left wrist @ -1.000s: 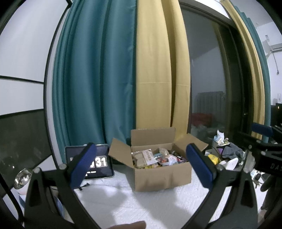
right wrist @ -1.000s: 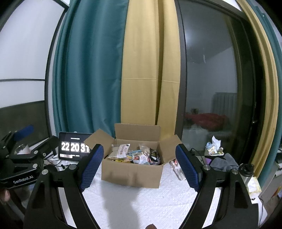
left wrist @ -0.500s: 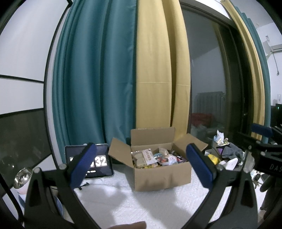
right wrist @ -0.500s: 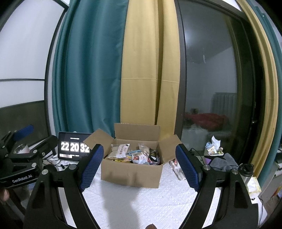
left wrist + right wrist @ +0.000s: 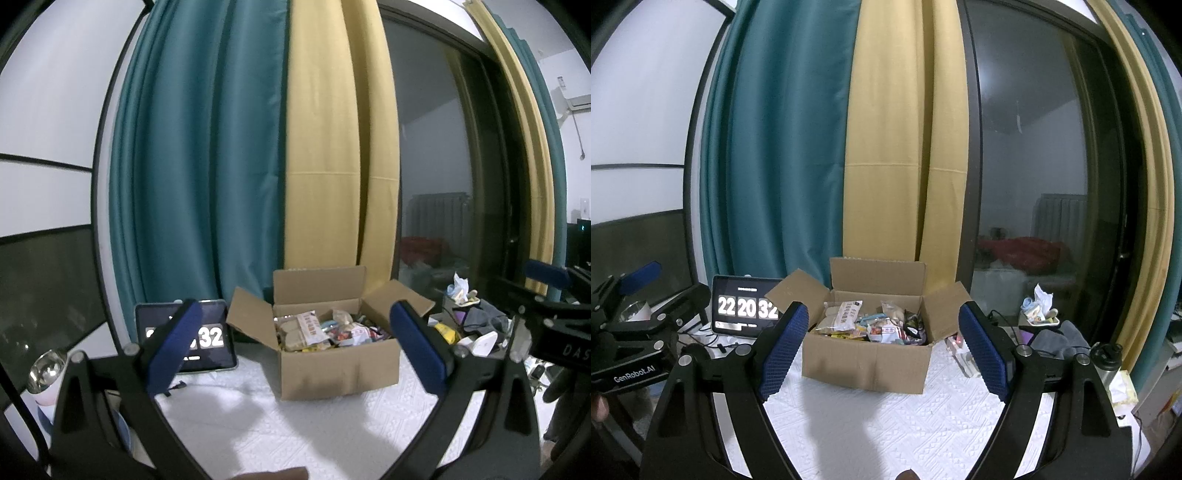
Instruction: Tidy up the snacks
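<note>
1. Nothing on the table has shifted since a second ago; only the tablet clock (image 5: 746, 308) has ticked from 31 to 32.
2. Left gripper (image 5: 295, 339) and right gripper (image 5: 882, 345) both stand wide, pads bare, short of the cardboard box (image 5: 866, 363).
3. Only the right view shows all the clock digits and a dark bottle (image 5: 1106, 360); the left view adds a metal cup (image 5: 46, 369).
4. Snack packets (image 5: 321, 330) fill the box, flaps open upward; its long axis runs across the white tablecloth (image 5: 258, 424).

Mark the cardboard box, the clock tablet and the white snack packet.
cardboard box (image 5: 866, 367): right wrist view, front wall.
clock tablet (image 5: 746, 308): right wrist view, screen digits.
white snack packet (image 5: 846, 315): right wrist view, printed face.
</note>
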Demonstrator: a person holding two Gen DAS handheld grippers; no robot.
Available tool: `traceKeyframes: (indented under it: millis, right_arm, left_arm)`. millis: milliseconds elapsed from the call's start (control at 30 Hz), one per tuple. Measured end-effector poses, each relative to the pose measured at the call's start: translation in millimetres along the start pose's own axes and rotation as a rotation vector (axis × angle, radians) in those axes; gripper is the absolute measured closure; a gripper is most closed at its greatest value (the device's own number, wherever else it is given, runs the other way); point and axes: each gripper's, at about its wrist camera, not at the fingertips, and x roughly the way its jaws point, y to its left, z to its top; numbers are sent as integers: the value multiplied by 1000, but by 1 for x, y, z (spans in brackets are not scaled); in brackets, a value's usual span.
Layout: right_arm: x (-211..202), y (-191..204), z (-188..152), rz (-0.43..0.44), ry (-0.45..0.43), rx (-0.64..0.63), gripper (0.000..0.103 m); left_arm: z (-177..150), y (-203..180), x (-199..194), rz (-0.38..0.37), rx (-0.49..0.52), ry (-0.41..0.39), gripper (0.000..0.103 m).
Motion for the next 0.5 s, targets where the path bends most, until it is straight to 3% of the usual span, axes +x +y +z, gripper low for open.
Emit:
traceKeyframes:
  millis: [500]
  right_arm:
    - [2,0,0,2,3,1,17]
  left_arm:
    - [-1,-2,-1,3,-1,1,1]
